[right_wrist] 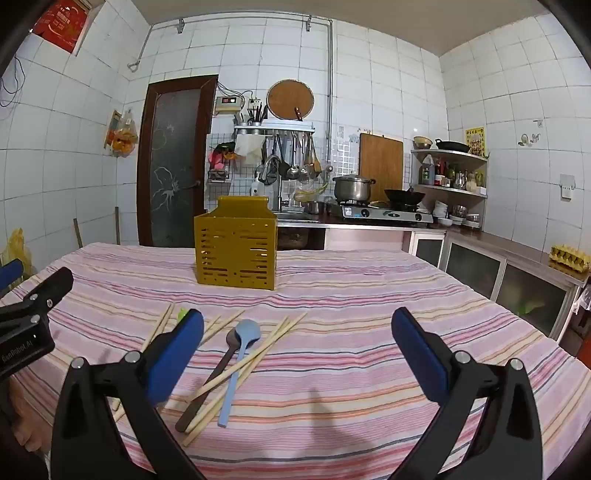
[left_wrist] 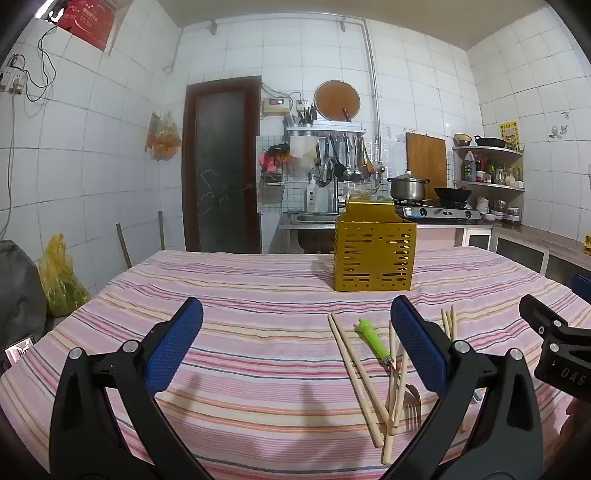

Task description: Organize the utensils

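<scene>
Two grippers, left point(left_wrist: 295, 350) and right point(right_wrist: 297, 354), jaws wide apart, nothing held. Loose utensils on the striped surface point(right_wrist: 369, 295): chopsticks point(right_wrist: 247, 363), blue spoon point(right_wrist: 238, 363), dark spoon point(right_wrist: 210, 384), green-handled fork point(left_wrist: 384, 354). Yellow holder point(right_wrist: 236, 254) stands beyond. Advice: single out one item clear of crossings, pinch mid-shaft, lift, drop upright into holder.

**A:** any readable text in these? All I'm getting is "DAS" in pale letters on the black body of the right tongs point(left_wrist: 561, 369), far right edge of the left wrist view.

**B:** yep, and the left tongs point(right_wrist: 22, 354) say "GenRobot.AI" at the left edge of the right wrist view. The red poster point(right_wrist: 61, 20) and yellow wall notice point(right_wrist: 475, 142) have print, way too small to read.
</scene>
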